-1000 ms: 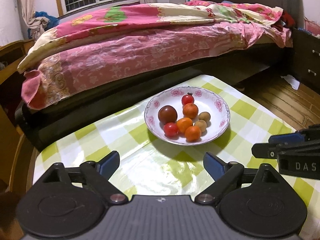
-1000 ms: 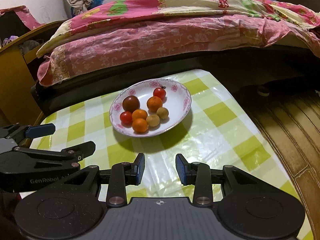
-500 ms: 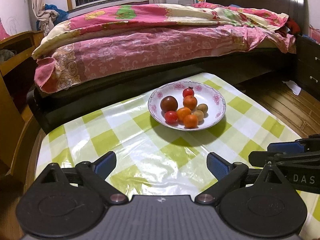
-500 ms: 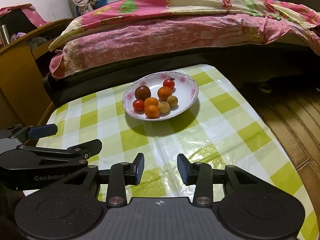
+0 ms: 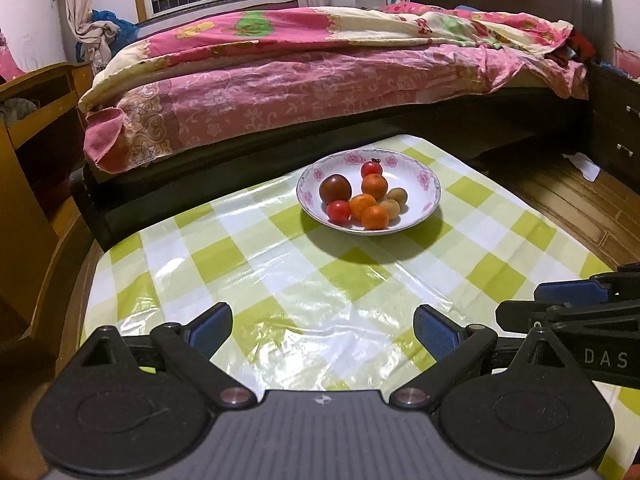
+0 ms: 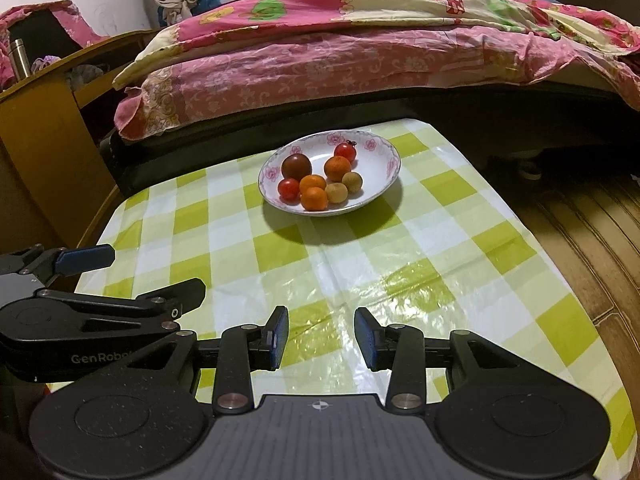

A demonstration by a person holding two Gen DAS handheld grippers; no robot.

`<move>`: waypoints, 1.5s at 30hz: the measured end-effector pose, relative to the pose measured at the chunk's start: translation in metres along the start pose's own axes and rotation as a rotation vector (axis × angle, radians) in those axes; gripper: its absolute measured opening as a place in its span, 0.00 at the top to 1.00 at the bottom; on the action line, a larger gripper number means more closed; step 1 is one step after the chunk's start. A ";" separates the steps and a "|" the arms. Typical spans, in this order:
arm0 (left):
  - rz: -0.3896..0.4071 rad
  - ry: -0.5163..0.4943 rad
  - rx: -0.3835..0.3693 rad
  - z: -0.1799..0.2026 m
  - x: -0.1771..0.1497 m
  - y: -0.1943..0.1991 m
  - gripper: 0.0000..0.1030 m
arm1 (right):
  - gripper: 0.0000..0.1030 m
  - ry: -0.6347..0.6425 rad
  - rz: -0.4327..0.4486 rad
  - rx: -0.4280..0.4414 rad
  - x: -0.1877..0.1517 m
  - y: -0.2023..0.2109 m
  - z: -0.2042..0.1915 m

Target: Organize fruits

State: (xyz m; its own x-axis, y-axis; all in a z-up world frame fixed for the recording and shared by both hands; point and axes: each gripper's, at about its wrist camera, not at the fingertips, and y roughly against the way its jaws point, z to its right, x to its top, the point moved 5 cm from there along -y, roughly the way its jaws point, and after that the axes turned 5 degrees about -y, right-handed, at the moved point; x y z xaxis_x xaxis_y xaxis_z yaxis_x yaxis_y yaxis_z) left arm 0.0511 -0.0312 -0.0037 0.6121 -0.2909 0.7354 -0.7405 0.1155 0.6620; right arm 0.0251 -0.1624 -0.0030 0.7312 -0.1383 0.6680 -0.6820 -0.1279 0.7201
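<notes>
A white floral bowl (image 5: 424,178) (image 6: 386,158) sits at the far end of the green-checked table (image 5: 280,280) (image 6: 420,264). In it lie a dark tomato (image 5: 335,188), two small red tomatoes (image 5: 338,211), three oranges (image 5: 374,186) and two small brown fruits (image 5: 397,195). My left gripper (image 5: 322,330) hangs wide open over the near part of the table, well short of the bowl. My right gripper (image 6: 320,336) is partly open and holds nothing. It also shows at the right edge of the left wrist view.
A bed with a pink floral quilt (image 5: 320,68) runs just behind the table. Wooden furniture (image 6: 36,120) stands at the left, dark drawers (image 5: 616,136) at the right. Wooden floor (image 6: 592,220) lies right of the table.
Both grippers have drawn back from the bowl, which looks smaller and farther away. More of the tablecloth shows in front. Finger openings are unchanged.
</notes>
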 end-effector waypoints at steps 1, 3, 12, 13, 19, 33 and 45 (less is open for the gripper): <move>0.000 0.000 0.001 0.000 -0.001 0.002 0.00 | 0.66 0.000 0.000 0.001 -0.001 0.001 0.000; 0.001 0.001 0.001 0.001 -0.003 0.004 0.00 | 0.66 0.001 0.000 0.001 -0.003 0.003 -0.001; 0.000 -0.003 0.007 0.004 -0.014 0.015 0.00 | 0.66 0.009 -0.010 0.000 -0.017 0.013 -0.003; -0.003 -0.004 0.006 0.004 -0.015 0.016 0.00 | 0.66 0.009 -0.012 0.000 -0.018 0.013 -0.003; -0.024 0.006 -0.005 0.005 -0.021 0.017 0.00 | 0.66 0.007 -0.021 0.000 -0.023 0.015 -0.004; -0.085 -0.007 -0.003 0.011 -0.031 0.011 0.00 | 0.66 0.005 -0.032 0.006 -0.028 0.014 -0.004; -0.067 -0.015 0.019 0.011 -0.030 0.012 0.00 | 0.66 0.002 -0.045 -0.001 -0.031 0.011 -0.003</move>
State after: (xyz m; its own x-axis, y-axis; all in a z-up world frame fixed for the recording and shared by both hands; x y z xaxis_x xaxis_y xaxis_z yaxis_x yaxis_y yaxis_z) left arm 0.0206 -0.0310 -0.0197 0.6562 -0.3111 0.6875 -0.7035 0.0774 0.7065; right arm -0.0047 -0.1567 -0.0153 0.7613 -0.1307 0.6351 -0.6483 -0.1335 0.7496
